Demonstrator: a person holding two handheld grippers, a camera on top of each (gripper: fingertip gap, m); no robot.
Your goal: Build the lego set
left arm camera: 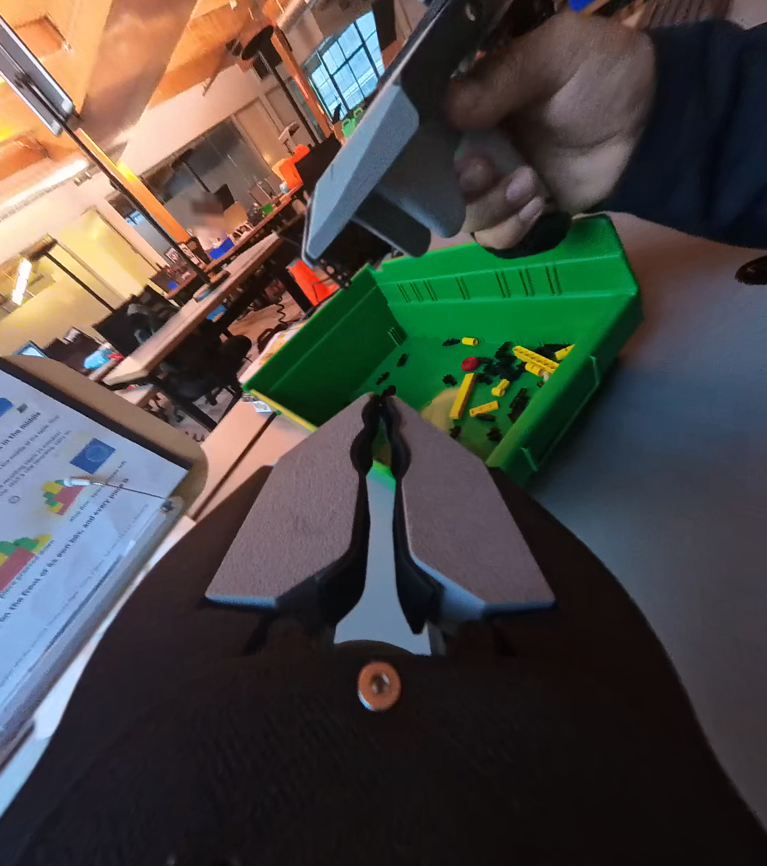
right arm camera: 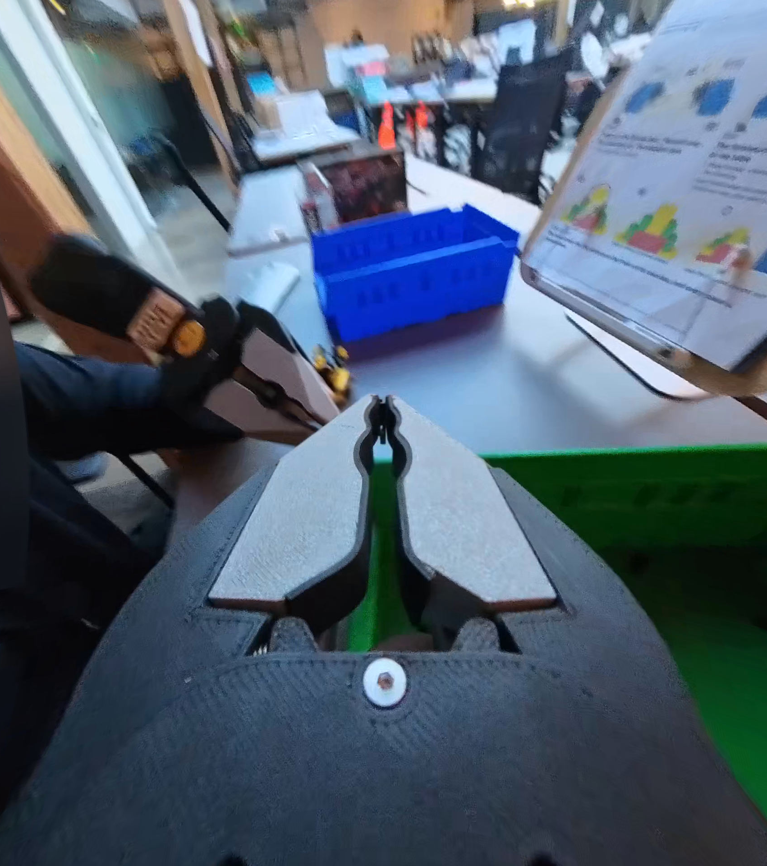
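Whole right wrist shot is motion-smeared, so the instruction sheet (right arm camera: 681, 187) at upper right runs off the frame edge and its little brick pictures are mush. Small yellow and black thing (right arm camera: 334, 368) at the other gripper's tips, mid-left: can't tell what. Black bits in the green bin (left arm camera: 465, 290) are too tiny to identify in the left wrist shot.

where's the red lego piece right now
In the left wrist view, the red piece lies on the floor of the green bin, right of centre, among black and yellow pieces.

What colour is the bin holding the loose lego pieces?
Green bin; it shows best in the left wrist view.
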